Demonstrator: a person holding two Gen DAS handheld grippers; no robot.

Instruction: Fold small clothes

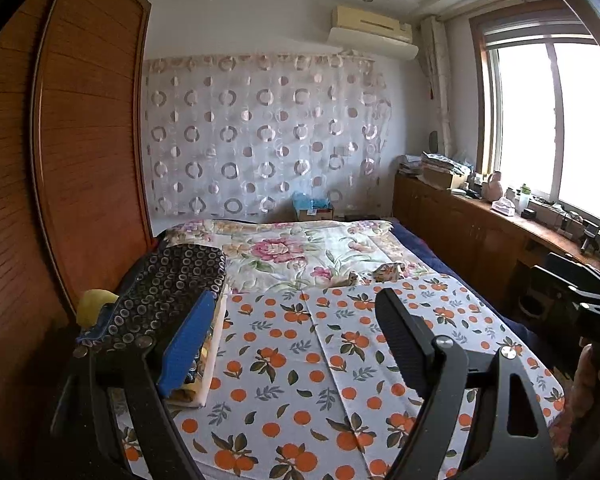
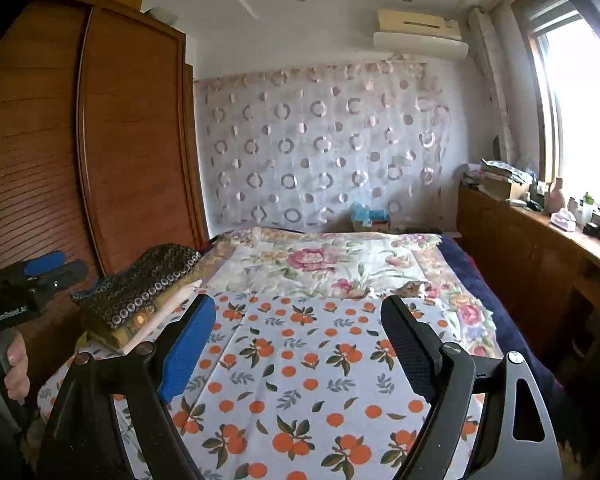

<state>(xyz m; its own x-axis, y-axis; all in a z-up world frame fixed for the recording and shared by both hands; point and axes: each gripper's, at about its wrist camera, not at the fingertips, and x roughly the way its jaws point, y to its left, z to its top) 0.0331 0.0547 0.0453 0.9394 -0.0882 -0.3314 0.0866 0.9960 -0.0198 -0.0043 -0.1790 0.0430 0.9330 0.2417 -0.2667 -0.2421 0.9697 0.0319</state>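
Note:
A white cloth with an orange-fruit print [image 1: 308, 364] lies spread flat on the bed; it also shows in the right wrist view [image 2: 300, 376]. A stack of folded clothes topped by a dark ring-patterned piece [image 1: 168, 288] sits at the cloth's left edge, also seen in the right wrist view [image 2: 140, 292]. My left gripper [image 1: 296, 340] is open and empty above the cloth's near part. My right gripper [image 2: 300, 344] is open and empty above the same cloth. The left gripper also shows at the left edge of the right wrist view [image 2: 54, 268].
A floral bedspread [image 1: 300, 252] covers the far part of the bed. A wooden wardrobe [image 1: 80, 160] stands on the left. A low wooden cabinet [image 1: 480, 232] with clutter runs under the window on the right. A small crumpled cloth [image 1: 388, 272] lies beyond the print cloth.

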